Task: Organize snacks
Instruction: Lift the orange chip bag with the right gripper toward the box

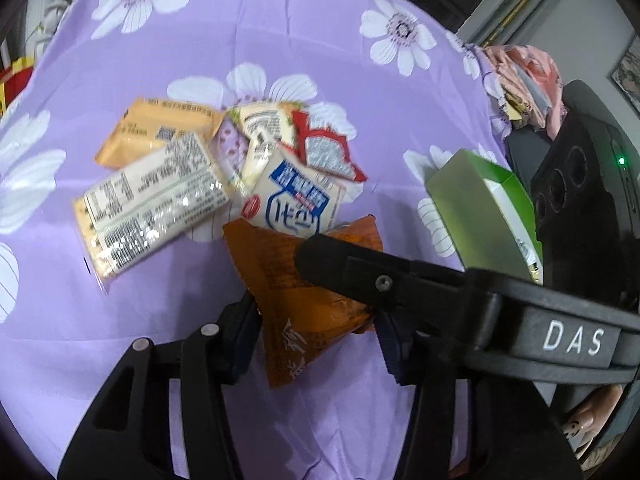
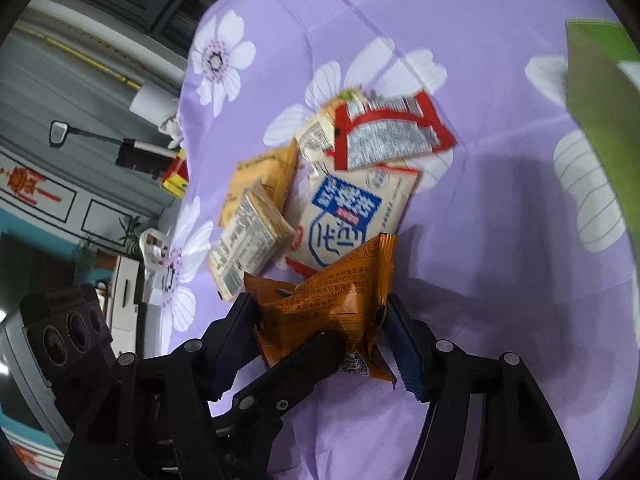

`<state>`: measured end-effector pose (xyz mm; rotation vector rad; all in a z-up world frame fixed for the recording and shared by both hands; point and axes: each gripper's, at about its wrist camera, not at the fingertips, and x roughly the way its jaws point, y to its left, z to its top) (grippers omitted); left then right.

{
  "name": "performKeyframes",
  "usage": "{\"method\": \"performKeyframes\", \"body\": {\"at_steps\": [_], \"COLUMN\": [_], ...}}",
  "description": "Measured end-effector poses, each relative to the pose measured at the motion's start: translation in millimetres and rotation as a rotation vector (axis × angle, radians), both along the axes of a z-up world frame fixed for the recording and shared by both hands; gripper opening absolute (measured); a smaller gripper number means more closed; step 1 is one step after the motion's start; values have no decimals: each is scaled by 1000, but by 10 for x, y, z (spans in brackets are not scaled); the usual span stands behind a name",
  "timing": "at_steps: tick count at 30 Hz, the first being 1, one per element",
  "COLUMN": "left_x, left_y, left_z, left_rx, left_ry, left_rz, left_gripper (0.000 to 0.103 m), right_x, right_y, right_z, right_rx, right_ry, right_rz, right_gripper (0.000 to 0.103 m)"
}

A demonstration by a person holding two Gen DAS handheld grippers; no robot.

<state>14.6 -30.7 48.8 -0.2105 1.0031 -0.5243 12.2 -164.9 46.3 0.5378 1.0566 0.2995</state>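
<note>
Both grippers' jaws pinch one orange packet [image 1: 298, 280] (crumpled), its long axis pointing away toward the pile.

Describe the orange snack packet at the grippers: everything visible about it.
The orange snack packet is a crinkled, glossy foil-like pouch with dark printed text and a barcode near one corner. It sits puffed and creased on the purple floral cloth, nearest edge of the snack pile. Both the left gripper and the right gripper pinch it from either side. Its far edge appears to overlap the white-and-blue packet.
</note>
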Motion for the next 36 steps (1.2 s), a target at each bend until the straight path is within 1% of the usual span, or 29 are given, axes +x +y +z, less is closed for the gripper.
{"method": "performKeyframes", "body": {"at_steps": [1, 7, 11, 15, 21, 23, 30, 36], "left_x": [-12, -55, -107, -175, -241, -254, -309, -343], "left_y": [4, -5, -25, -33, -32, -38, -45, -40], "left_z": [30, 133, 211, 291, 379, 401, 431, 480], "left_rx": [-6, -48, -59, -77, -103, -104, -114, -131], "left_ry": [-21, -84, -144, -201, -262, -280, -316, -357], "left_rz": [-2, 8, 15, 22, 29, 28, 32, 33], "left_gripper": [52, 52, 51, 51, 50, 50, 50, 50], "right_x": [-15, -105, -160, -219, -311, -335, -375, -439], "right_y": [8, -15, -8, -8, 3, 17, 32, 45], "right_z": [39, 243, 366, 476, 608, 641, 685, 761], "right_rx": [-8, -46, -70, -84, -101, -113, -132, -143], "right_ry": [-18, -120, -185, -247, -325, -348, -378, -425], "right_rz": [0, -17, -22, -26, -37, -37, -39, -40], "right_gripper": [67, 67, 67, 67, 67, 67, 67, 67]}}
